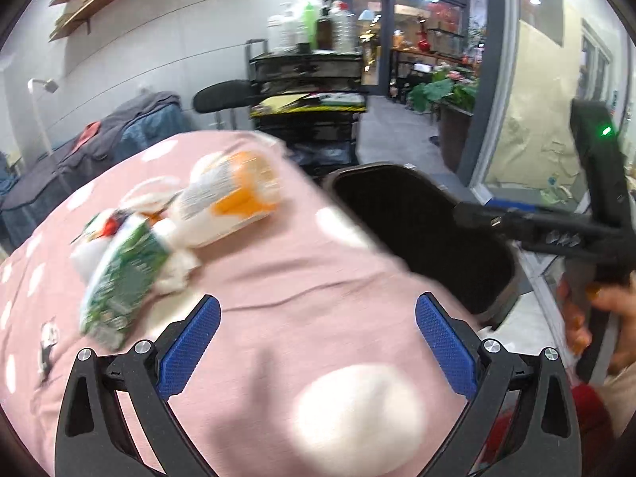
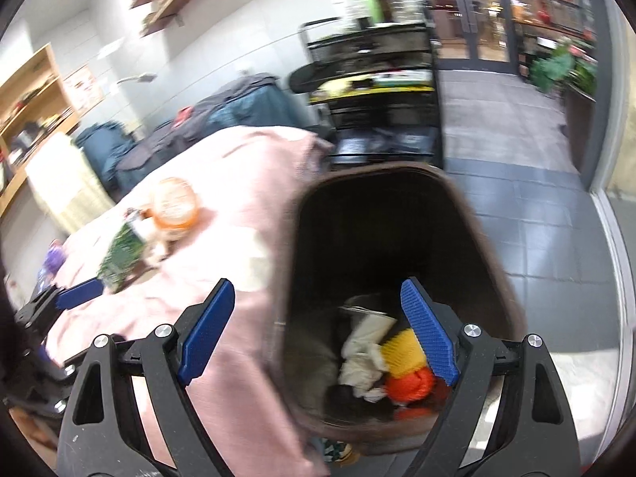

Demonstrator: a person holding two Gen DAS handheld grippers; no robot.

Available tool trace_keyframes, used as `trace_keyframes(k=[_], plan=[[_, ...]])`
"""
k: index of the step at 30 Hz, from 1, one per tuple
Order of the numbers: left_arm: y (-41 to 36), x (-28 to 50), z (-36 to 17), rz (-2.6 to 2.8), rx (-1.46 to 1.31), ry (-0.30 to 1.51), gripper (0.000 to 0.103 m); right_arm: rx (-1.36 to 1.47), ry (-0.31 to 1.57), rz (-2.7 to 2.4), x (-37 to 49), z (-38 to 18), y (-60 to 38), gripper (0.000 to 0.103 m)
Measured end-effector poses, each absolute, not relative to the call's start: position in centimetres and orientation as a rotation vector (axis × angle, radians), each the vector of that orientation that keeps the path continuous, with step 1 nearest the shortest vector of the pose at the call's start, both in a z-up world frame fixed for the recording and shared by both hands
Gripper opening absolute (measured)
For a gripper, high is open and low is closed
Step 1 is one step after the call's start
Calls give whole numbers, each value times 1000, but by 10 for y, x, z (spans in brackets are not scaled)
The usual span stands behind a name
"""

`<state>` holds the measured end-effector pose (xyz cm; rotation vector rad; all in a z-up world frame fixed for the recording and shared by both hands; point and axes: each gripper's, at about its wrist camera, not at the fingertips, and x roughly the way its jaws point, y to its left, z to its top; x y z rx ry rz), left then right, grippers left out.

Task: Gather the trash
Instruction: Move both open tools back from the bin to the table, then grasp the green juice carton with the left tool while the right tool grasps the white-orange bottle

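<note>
Your right gripper (image 2: 318,334) and left gripper (image 1: 318,342) gape empty; bin (image 2: 457,198) part-filled below, wrappers (image 1: 123,282) remain ahead-left.

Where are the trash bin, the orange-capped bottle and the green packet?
trash bin (image 2: 469,198), right wrist view, far rim.
orange-capped bottle (image 1: 222,202), left wrist view, label on its side.
green packet (image 1: 123,278), left wrist view, printed face.

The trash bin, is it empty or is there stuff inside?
Not empty. The trash bin holds crumpled white paper and yellow-and-orange trash at the bottom.
</note>
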<state>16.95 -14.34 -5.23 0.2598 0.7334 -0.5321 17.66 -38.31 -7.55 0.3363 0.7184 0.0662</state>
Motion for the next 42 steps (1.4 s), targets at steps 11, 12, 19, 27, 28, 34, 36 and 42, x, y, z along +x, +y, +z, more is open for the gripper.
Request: trace_keyframes(k=[11,12,19,27,28,34,36,42], plan=[[-62,229,-57,-398,401,804,86,125,726,286,227,-29,-309,85],[-59,234,-58,-393,416,809,82,119,725,294,229,-27,-305,85],[-66,259,-70,-398,549,836,71,48,744,334,249,-21,-276,85],[-68,284,-82,-390,674,860,68,-263,796,407,287,-12,-224,85],[-67,287,-83,-389,678,865,66,-322,805,407,295,-12,-216,85],[-61,296,-84,-388,663,875,58,-570,921,447,334,-31,-180,85],[-61,295,-83,-388,655,870,58,-613,971,461,346,-40,-170,85],[-52,288,-74,-366,613,830,55,-737,1101,462,373,-68,-147,77]])
